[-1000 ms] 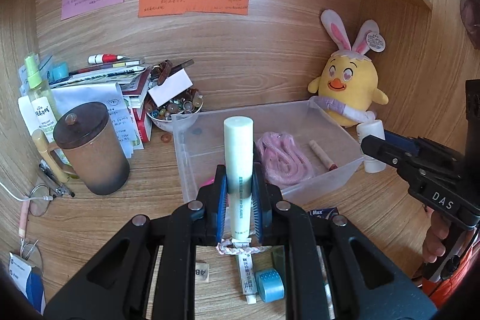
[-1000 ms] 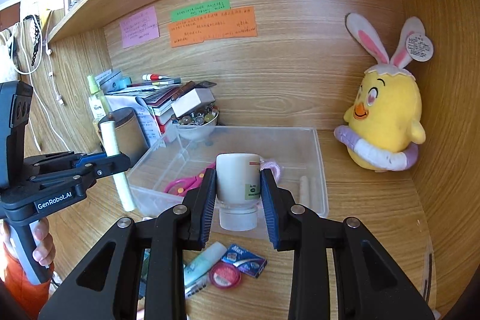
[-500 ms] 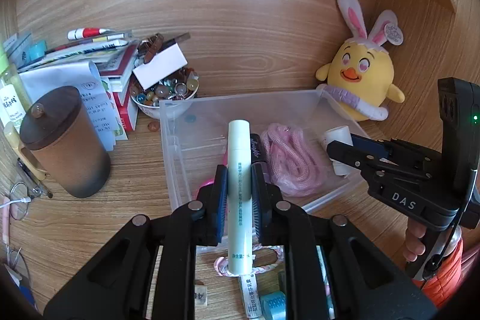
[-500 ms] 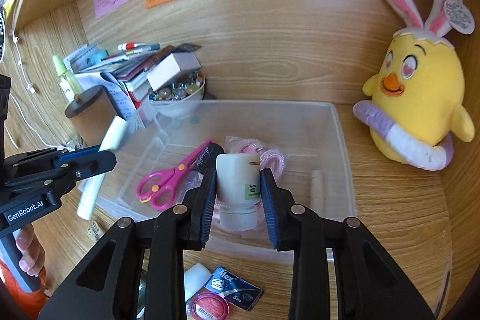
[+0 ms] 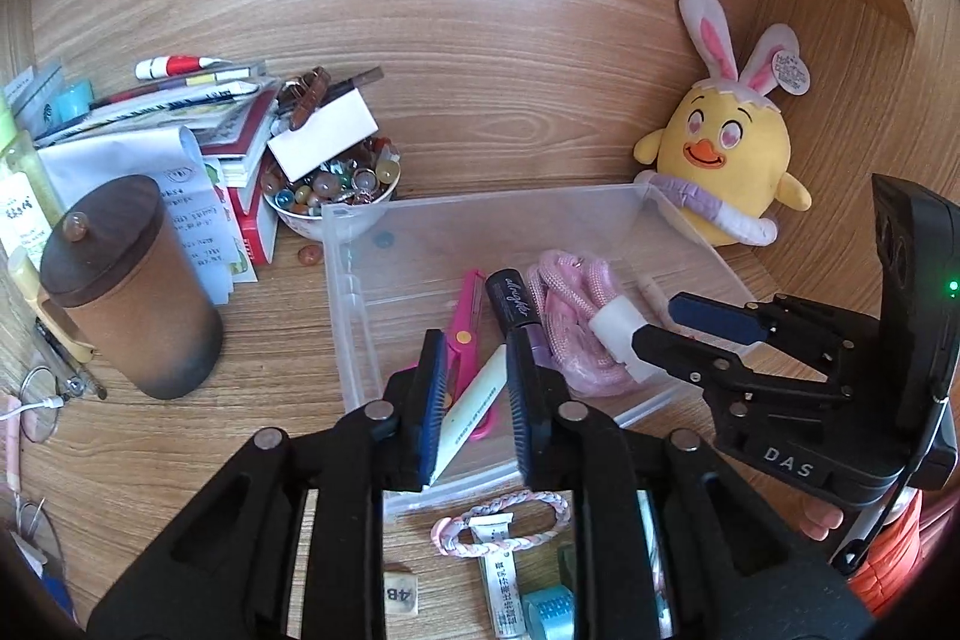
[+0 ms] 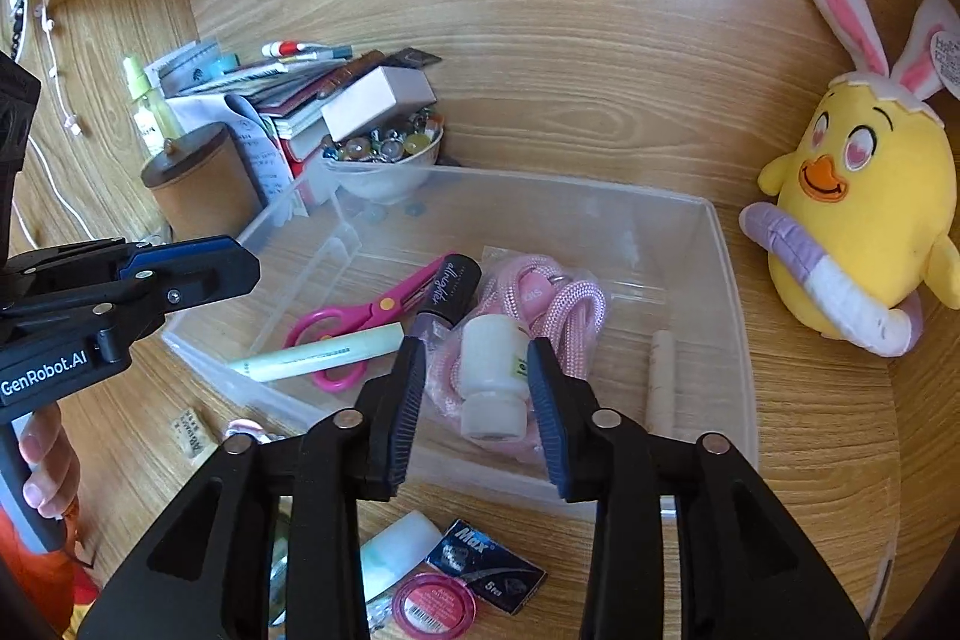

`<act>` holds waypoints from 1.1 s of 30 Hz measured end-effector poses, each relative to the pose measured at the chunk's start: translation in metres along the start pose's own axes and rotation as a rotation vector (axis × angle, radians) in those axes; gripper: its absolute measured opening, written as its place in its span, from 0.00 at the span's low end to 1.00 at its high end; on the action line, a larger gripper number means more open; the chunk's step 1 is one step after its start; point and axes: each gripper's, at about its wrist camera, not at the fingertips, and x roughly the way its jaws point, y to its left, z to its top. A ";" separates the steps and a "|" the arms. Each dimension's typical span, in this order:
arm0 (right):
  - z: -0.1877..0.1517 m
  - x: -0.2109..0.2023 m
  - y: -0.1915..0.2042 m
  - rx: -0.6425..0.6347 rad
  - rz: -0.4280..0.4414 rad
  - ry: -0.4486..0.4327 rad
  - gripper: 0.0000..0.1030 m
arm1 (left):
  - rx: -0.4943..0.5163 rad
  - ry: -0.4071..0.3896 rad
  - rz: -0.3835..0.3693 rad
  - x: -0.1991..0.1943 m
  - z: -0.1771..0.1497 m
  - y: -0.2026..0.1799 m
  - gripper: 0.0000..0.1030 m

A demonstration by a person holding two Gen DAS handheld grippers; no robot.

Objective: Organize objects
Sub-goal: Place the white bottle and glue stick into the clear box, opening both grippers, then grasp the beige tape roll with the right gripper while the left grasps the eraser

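The right tool bears "DAS" on its black body, the left tool "GenRobot.AI"; a black tube inside the clear plastic bin carries slanted silver script too small to read, and a dark blue packet on the wooden surface in front of the bin reads "Max". The writing on the pink, green and orange paper notes on the back wall behind the bin cannot be made out

Half a second ago both tools clenched their loads above the bin; now both sets of jaws are opening. The slim pale-green stick has dropped free of the left tool and lies flat in the bin across the pink scissors, near the bin's front wall. The squat white bottle, cap toward the camera, sits between the right tool's ribbed blue pads, resting on the coiled pink rope in the bin's middle; the pads look just clear of its sides

A fuzzy yellow chick toy with rabbit ears stands right of the bin
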 end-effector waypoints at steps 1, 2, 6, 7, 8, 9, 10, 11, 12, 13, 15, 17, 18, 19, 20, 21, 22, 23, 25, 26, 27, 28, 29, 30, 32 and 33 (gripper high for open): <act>-0.001 -0.005 0.000 0.000 0.003 -0.009 0.39 | 0.001 -0.010 0.001 -0.004 -0.001 0.000 0.29; -0.002 -0.011 0.000 -0.001 0.007 -0.020 0.43 | 0.003 -0.019 0.003 -0.008 -0.002 0.000 0.31; -0.009 -0.030 0.003 -0.006 0.009 -0.057 0.54 | 0.014 -0.047 0.021 -0.024 -0.009 -0.002 0.31; -0.012 -0.036 0.003 -0.006 0.014 -0.066 0.55 | 0.016 -0.048 0.018 -0.027 -0.012 -0.003 0.32; -0.013 -0.040 0.004 -0.007 0.017 -0.070 0.57 | 0.018 -0.047 0.011 -0.029 -0.014 -0.004 0.32; -0.015 -0.044 0.005 -0.009 0.020 -0.076 0.58 | 0.021 -0.044 0.004 -0.031 -0.016 -0.004 0.35; -0.018 -0.049 0.007 -0.012 0.022 -0.085 0.58 | 0.026 -0.042 -0.003 -0.034 -0.019 -0.005 0.37; -0.021 -0.053 0.008 -0.016 0.022 -0.089 0.60 | 0.030 -0.044 -0.005 -0.036 -0.022 -0.005 0.38; -0.025 -0.057 0.010 -0.022 0.021 -0.094 0.61 | 0.038 -0.050 0.004 -0.039 -0.026 -0.006 0.42; -0.029 -0.061 0.012 -0.027 0.019 -0.099 0.61 | 0.046 -0.058 0.020 -0.042 -0.029 -0.007 0.51; -0.036 -0.067 0.015 -0.036 0.014 -0.103 0.63 | 0.067 -0.082 0.053 -0.047 -0.036 -0.009 0.67; -0.046 -0.072 0.017 -0.045 0.013 -0.102 0.64 | 0.076 -0.104 0.090 -0.053 -0.044 -0.009 0.80; -0.050 -0.074 0.018 -0.049 0.010 -0.100 0.64 | 0.077 -0.111 0.105 -0.055 -0.047 -0.009 0.85; -0.055 -0.076 0.019 -0.051 0.006 -0.099 0.65 | 0.076 -0.116 0.112 -0.058 -0.051 -0.007 0.89; -0.060 -0.078 0.020 -0.054 0.002 -0.096 0.65 | 0.072 -0.116 0.111 -0.060 -0.054 -0.005 0.91; -0.064 -0.078 0.021 -0.057 0.002 -0.092 0.65 | 0.067 -0.110 0.109 -0.061 -0.057 -0.002 0.95; -0.068 -0.079 0.021 -0.057 0.008 -0.087 0.65 | 0.057 -0.105 0.106 -0.062 -0.060 0.001 0.97; -0.073 -0.080 0.022 -0.054 0.016 -0.081 0.65 | 0.047 -0.100 0.105 -0.062 -0.063 0.003 0.97; -0.083 -0.082 0.023 -0.045 0.025 -0.070 0.65 | 0.027 -0.087 0.099 -0.063 -0.070 0.008 0.98; -0.087 -0.082 0.023 -0.043 0.031 -0.064 0.65 | 0.014 -0.079 0.099 -0.063 -0.073 0.011 0.98; -0.091 -0.082 0.024 -0.041 0.036 -0.058 0.65 | 0.003 -0.071 0.099 -0.063 -0.076 0.014 0.98; -0.095 -0.082 0.026 -0.039 0.045 -0.050 0.65 | -0.004 -0.068 0.096 -0.063 -0.079 0.016 0.98; -0.099 -0.082 0.028 -0.039 0.052 -0.043 0.65 | -0.008 -0.066 0.101 -0.063 -0.081 0.018 0.98; -0.103 -0.081 0.030 -0.037 0.058 -0.035 0.65 | -0.011 -0.062 0.109 -0.062 -0.084 0.020 0.98; -0.111 -0.079 0.033 -0.024 0.070 -0.016 0.65 | -0.033 -0.045 0.108 -0.059 -0.090 0.026 0.98; -0.115 -0.077 0.035 -0.019 0.077 -0.007 0.65 | -0.044 -0.028 0.105 -0.055 -0.093 0.029 0.98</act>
